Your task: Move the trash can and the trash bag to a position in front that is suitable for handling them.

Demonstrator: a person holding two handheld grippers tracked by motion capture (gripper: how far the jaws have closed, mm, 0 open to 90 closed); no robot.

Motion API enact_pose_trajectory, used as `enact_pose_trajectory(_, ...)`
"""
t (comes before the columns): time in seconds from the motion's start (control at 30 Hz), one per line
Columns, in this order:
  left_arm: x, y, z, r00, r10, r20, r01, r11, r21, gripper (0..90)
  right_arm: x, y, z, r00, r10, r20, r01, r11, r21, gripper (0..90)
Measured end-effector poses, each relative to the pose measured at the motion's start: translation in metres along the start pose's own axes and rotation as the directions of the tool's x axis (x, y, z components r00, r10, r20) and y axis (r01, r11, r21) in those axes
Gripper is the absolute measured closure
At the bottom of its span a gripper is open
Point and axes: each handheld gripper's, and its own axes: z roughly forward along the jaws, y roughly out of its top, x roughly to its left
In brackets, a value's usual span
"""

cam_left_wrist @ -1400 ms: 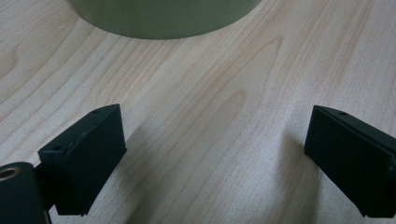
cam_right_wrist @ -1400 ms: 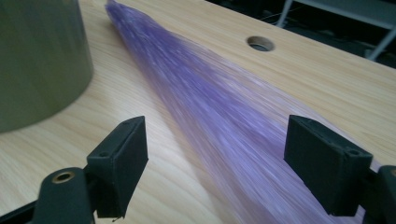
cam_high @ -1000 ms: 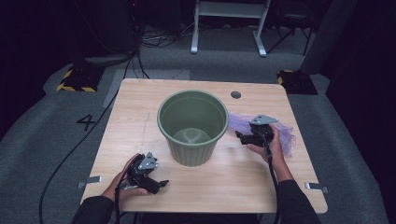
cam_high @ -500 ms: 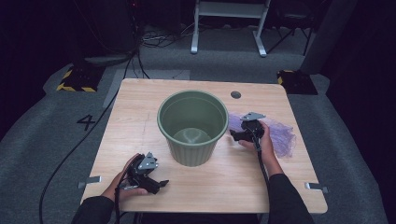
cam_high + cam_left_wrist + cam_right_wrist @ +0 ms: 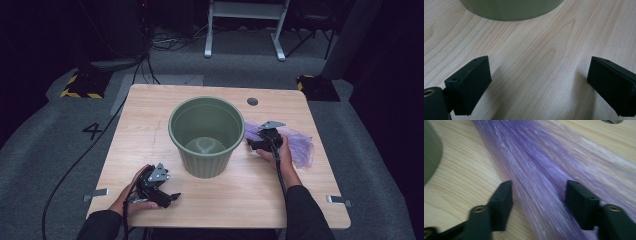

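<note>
Two claws on this one, so going left to right: the left claw (image 5: 167,196) sits low at the near-left part of the tabletop (image 5: 150,115), held in the person's left hand (image 5: 137,192), jaws spread wide with only bare wood grain between them in the left gripper view. Its pads aren't touching anything. Ahead of it, dead centre, stands the green bucket (image 5: 206,135), upright, and its curved base (image 5: 511,10) peeks in at the top of the left gripper view. Just right of the bucket lies the thin purple plastic bag (image 5: 297,145), flat and a bit crumpled on the wood, its left edge close beside the bucket wall. The right claw (image 5: 252,145) is down over that bag's left end, pointing toward the bucket. Its jaws have just been closing, and in the right gripper view the bunched purple film (image 5: 544,185) runs right between them, but both pads sit apart from it, so no pinch yet. Farther back there's a small round hole (image 5: 252,101) in the tabletop.
</note>
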Motion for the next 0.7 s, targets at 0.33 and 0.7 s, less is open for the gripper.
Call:
enact_pose_trajectory(0.33,0.000,0.000,0.000,1.0000,0.000,0.000,0.000,1.0000,0.000,4.9,-0.001,-0.004,-0.009,1.0000,0.008,-0.001,-0.008,1.000,0.023,78.0)
enact_pose_trajectory(0.7,0.000,0.000,0.000,1.0000,-0.001,-0.001,0.001,1.0000,0.000,4.9,-0.010,-0.029,-0.040,0.9998,0.002,-0.017,-0.001,0.999,0.037,77.9)
